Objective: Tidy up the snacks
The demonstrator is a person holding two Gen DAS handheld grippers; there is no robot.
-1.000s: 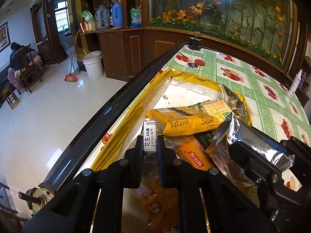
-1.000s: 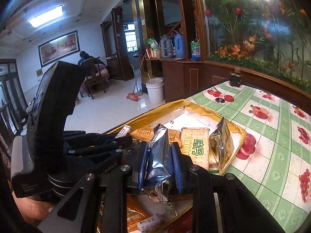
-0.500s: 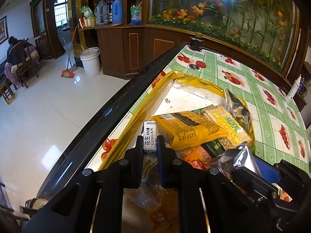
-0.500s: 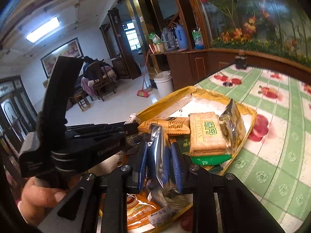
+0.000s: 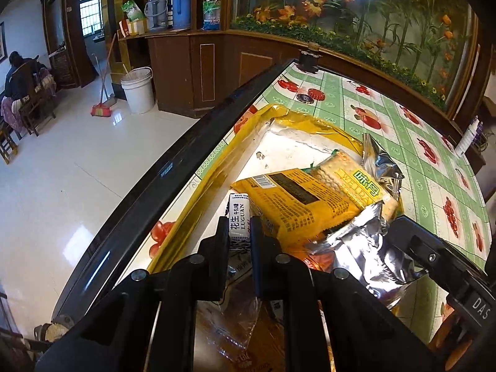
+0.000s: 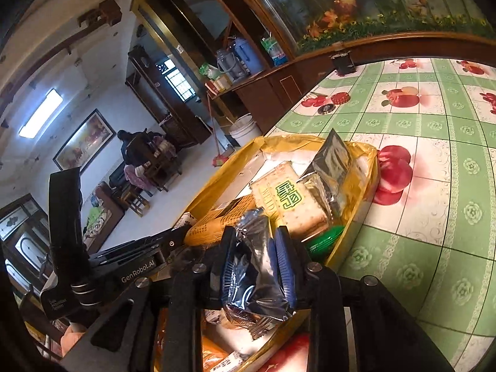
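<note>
Two hand-held grippers over a shallow yellow tray (image 5: 217, 167) at the edge of a table covered by a green-and-white fruit-print cloth (image 6: 434, 130). The left gripper (image 5: 239, 232) was clamped narrowly on a small white candy bar printed "LUGUAN" (image 5: 239, 218), gripped across its width and held just above the tray's near-left part, probably so it could be set down on its own. The right gripper (image 6: 255, 266), with blue pads (image 6: 284, 266), held a crumpled silver foil packet (image 6: 251, 279) between its jaws, which were opening; judged from this, the packet was being released into the tray. The tray already contained a yellow biscuit pack with a barcode (image 5: 297, 198), a clear-wrapped cracker pack with green lettering (image 6: 288, 198), a second silver foil pouch (image 6: 331, 161) leaning on the far rim, and orange wrappers (image 5: 322, 255) partly hidden beneath.
</note>
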